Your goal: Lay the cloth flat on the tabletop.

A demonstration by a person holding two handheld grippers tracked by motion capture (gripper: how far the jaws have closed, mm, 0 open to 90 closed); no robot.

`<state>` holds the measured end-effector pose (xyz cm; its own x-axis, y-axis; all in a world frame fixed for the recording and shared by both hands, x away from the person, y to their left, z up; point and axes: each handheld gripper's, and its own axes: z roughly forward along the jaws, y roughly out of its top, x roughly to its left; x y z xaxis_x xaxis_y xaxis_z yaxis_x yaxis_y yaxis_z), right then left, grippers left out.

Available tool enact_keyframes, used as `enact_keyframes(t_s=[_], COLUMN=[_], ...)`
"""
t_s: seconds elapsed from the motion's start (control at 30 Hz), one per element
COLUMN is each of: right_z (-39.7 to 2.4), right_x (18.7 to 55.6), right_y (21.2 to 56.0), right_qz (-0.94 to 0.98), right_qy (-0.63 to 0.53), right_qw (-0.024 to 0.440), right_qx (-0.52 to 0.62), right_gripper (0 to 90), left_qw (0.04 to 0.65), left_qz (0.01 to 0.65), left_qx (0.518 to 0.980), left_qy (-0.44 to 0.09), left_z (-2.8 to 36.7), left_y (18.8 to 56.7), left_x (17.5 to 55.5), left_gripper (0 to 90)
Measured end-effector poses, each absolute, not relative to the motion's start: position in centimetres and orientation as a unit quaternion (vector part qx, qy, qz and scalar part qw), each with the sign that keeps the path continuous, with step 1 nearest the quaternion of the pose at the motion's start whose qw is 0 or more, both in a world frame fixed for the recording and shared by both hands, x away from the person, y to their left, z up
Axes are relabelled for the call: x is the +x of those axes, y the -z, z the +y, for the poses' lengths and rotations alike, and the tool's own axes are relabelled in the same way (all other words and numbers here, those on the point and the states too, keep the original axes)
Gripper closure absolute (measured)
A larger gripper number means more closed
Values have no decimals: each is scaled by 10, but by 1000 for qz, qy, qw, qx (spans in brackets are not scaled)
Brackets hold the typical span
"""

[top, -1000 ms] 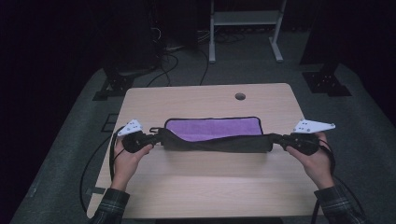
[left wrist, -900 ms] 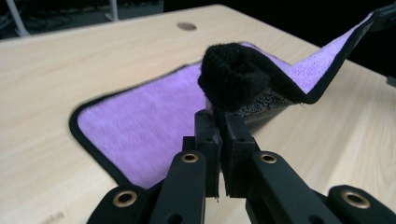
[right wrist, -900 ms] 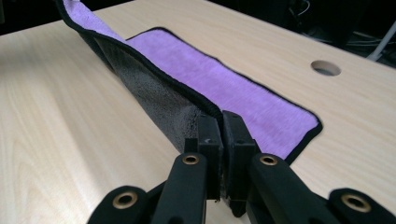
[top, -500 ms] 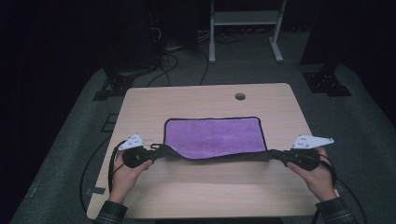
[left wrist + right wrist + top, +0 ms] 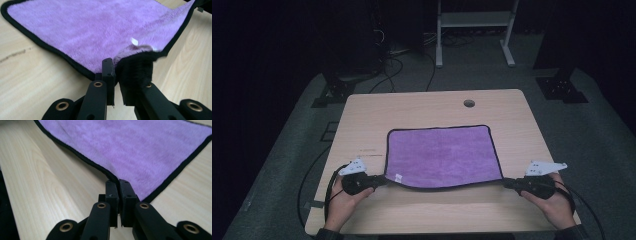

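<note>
Risk: purple cloth (image 5: 441, 156) flat on tabletop (image 5: 422, 107), left claw (image 5: 377, 181) and right claw (image 5: 508, 183) clamped on near corners; uneven letting-go could rumple it.

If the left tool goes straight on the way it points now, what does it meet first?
The left tool already pinches the near corner of the purple cloth. Straight on it would push further into that cloth, across the table, probably toward the right tool holding the other near corner.
</note>
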<state>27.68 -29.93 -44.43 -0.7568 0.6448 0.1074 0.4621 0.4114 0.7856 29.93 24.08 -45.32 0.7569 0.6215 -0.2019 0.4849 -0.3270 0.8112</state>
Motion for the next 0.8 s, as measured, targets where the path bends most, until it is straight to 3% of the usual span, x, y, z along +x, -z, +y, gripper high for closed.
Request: enact_keyframes(t_s=[0.13, 0.27, 0.57, 0.6, 0.8], right_z=[-302, -306, -316, -314, -313], right_x=[270, 264, 265, 270, 292], right_y=[449, 452, 445, 447, 453], right_qz=[837, 837, 818, 819, 813], right_qy=[-425, -426, -456, -452, -435], right_qw=[97, 95, 109, 116, 151], right_qx=[330, 330, 334, 335, 358], right_gripper=[842, 763, 645, 575, 420], left_qw=[462, 462, 476, 474, 460], left_qz=[340, 346, 359, 355, 347], left_qx=[816, 813, 798, 801, 809], left_qy=[-67, -74, -86, -89, -113], left_z=[244, 257, 271, 267, 251], left_y=[455, 454, 451, 451, 453], left_x=[292, 283, 274, 278, 291], left_gripper=[779, 699, 650, 634, 574])
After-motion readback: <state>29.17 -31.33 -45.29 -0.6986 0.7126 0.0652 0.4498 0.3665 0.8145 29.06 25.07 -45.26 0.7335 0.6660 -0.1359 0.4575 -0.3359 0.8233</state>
